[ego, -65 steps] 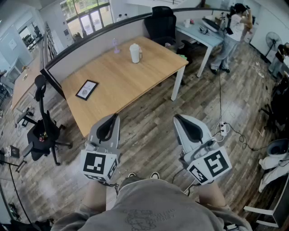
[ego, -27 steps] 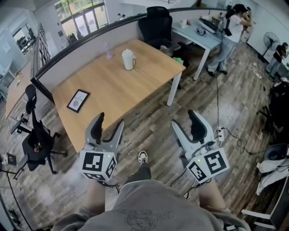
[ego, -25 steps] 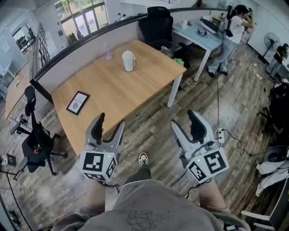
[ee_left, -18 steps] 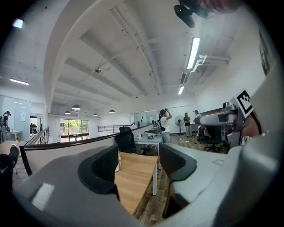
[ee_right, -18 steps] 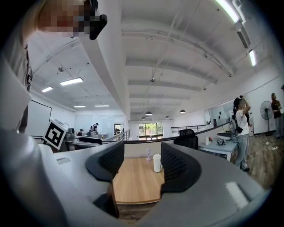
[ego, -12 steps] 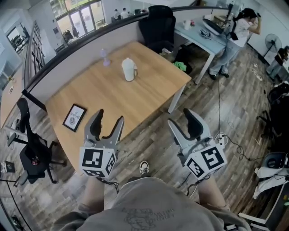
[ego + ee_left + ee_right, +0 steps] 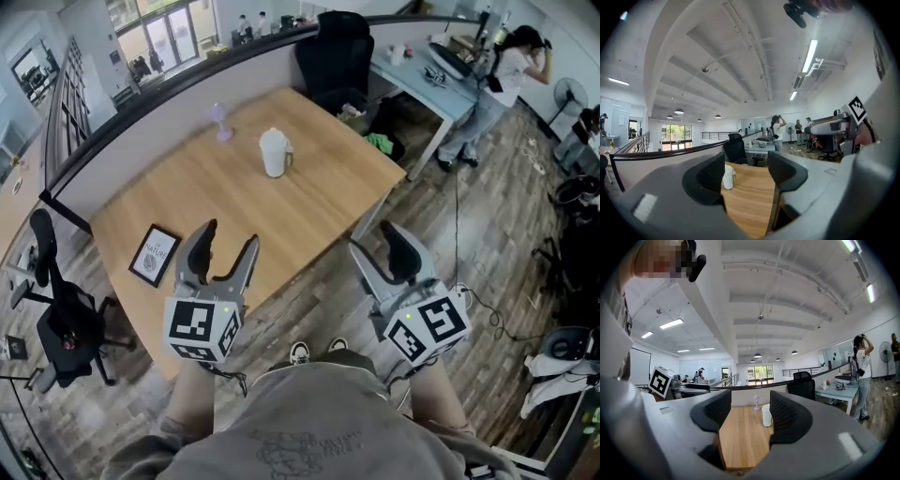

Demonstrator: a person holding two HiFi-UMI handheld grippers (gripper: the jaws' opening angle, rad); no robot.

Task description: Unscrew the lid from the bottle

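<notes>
Currently, I hold the left gripper [image 7: 228,241] and right gripper [image 7: 377,246] jaws apart, both empty, at the wooden table's [image 7: 314,187] near edge; the white bottle [image 7: 274,154] stands upright, well apart from both.

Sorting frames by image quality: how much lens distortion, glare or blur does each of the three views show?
Head view: wide-angle bowing at the edges, even light, bottle on the table crisp. Left gripper view: fisheye circle with black corners, ceiling light glaring. Right gripper view: same fisheye, little glare, bottle small but clear.
</notes>
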